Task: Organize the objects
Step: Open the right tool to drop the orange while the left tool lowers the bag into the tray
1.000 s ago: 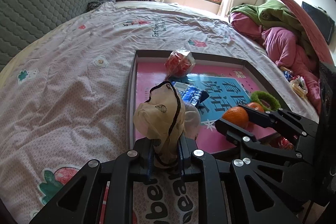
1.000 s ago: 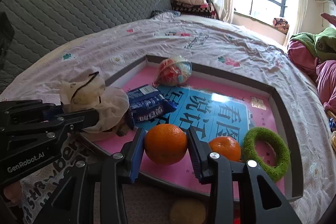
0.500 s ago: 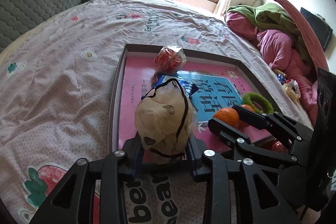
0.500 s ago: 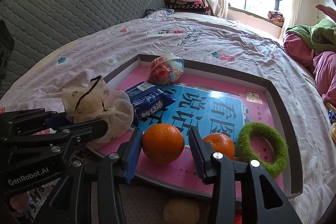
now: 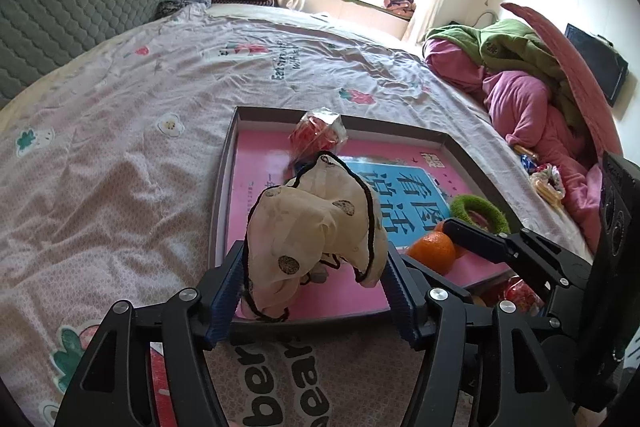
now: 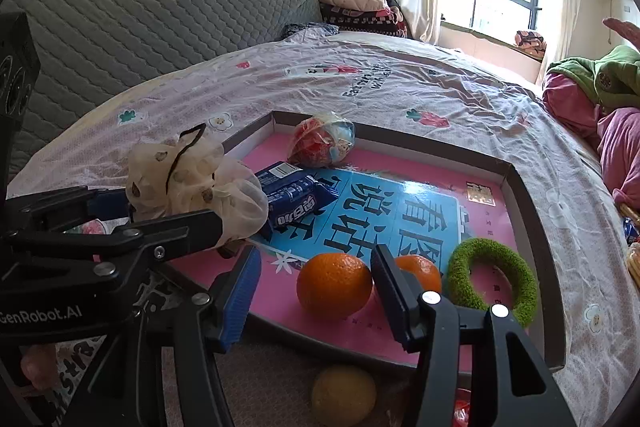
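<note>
From my left wrist camera I see the left gripper (image 5: pixel 316 291) angled down over the near edge of the tray (image 5: pixel 224 195) on the bed (image 5: pixel 120 131); its jaws are opening, spread wide, with the cream mesh pouch (image 5: pixel 316 227) between them, resting in the tray's near left corner; whether the pads touch it I cannot tell; the right gripper reaches in from the right beside an orange (image 5: pixel 432 251).

From my right wrist camera I see the right gripper (image 6: pixel 316 291) tilted down likewise, jaws opening; the orange (image 6: pixel 334 285) sits on the tray (image 6: pixel 532 211) between them, clear of the left pad and close against the right; a second orange (image 6: pixel 420 267) and a green ring (image 6: pixel 492 279) lie just right; a blue packet (image 6: pixel 296 199) lies beyond.
</note>
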